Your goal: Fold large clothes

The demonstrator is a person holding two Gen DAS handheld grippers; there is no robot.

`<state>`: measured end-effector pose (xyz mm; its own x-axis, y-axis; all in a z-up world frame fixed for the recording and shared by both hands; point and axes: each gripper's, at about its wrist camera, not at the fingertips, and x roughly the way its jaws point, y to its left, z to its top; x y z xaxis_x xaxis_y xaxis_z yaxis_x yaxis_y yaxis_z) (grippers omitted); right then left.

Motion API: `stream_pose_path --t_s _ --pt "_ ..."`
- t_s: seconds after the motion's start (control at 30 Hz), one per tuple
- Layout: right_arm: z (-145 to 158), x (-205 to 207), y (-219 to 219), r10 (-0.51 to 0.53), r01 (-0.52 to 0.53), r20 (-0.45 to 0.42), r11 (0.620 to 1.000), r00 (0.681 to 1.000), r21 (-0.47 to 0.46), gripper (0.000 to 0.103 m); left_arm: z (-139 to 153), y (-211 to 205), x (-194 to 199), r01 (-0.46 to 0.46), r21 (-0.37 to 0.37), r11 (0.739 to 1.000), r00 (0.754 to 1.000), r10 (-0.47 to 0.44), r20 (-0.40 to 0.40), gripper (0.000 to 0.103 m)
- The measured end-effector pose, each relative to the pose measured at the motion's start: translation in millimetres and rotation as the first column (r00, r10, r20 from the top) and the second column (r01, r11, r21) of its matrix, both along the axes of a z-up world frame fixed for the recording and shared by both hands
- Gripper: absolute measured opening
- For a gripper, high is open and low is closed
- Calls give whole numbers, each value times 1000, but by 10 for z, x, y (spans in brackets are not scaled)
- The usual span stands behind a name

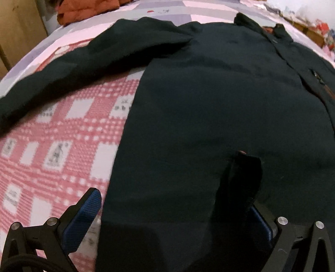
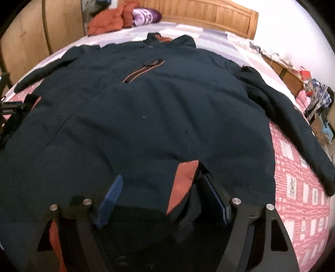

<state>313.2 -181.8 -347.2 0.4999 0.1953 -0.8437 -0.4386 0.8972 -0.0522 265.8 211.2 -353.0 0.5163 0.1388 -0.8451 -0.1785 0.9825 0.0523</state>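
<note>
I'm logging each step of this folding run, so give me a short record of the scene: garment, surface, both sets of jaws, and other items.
garment: dark navy jacket, spread flat, front up, sleeves out to the sides
detail: orange-trimmed chest pocket zip; orange lining showing at the hem
surface: bed with pink checked sheet
left gripper: jaws apart at the hem, straddling the jacket's side edge
right gripper: jaws apart, hem fabric lying between them
other items: orange garment and purple pillow by the wooden headboard
</note>
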Motion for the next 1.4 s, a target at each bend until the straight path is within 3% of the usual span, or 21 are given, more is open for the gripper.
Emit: stream_pose_path --t_s 0.13,0.23,0.37,0.47,0.6,0.67,0.77,0.83,1.03,1.1,1.2,1.3,1.4 --pt "225 128 208 17 -21 66 998 998 52 87 140 -257 367 81 25 996 996 -82 37 103" --pt "315 631 520 -29 23 122 999 992 45 93 159 -481 821 120 -3 993 991 -119 56 103" --pt "119 1307 911 -58 61 81 997 995 -44 93 6 -668 1380 120 -19 993 993 -120 18 103" --pt "-6 1554 815 -60 61 31 998 998 -27 95 -61 -537 1533 82 -9 997 997 -82 10 103" --pt "-56 1665 41 -230 230 8 973 973 -21 95 -130 -65 1401 -17 23 1000 999 16 33 103" --pt "-71 1590 -464 -333 334 17 941 943 -51 95 -154 87 1241 -49 46 998 998 46 52 103" --pt "-51 1374 -1004 -446 446 -7 894 895 -32 97 -189 231 1038 -84 4 996 995 83 49 103" --pt "-25 1182 -1077 -454 454 20 889 891 -59 96 -162 178 906 -91 31 995 995 89 53 103" --pt "-106 583 -930 -368 370 36 924 929 -97 97 -156 84 491 -57 76 995 998 55 37 103" --pt "-133 412 -1015 -395 395 18 916 919 -71 97 -152 165 438 -84 77 993 996 83 18 103" --pt "-79 168 -1260 -487 486 -22 874 873 -12 97 -90 154 320 -88 105 991 996 89 3 103" --pt "-42 154 -1335 -475 478 -73 877 877 49 96 -21 27 199 -56 78 995 998 55 15 103" --pt "-77 306 -1264 -444 450 -109 892 890 40 96 10 -165 146 -24 69 997 999 23 25 103"
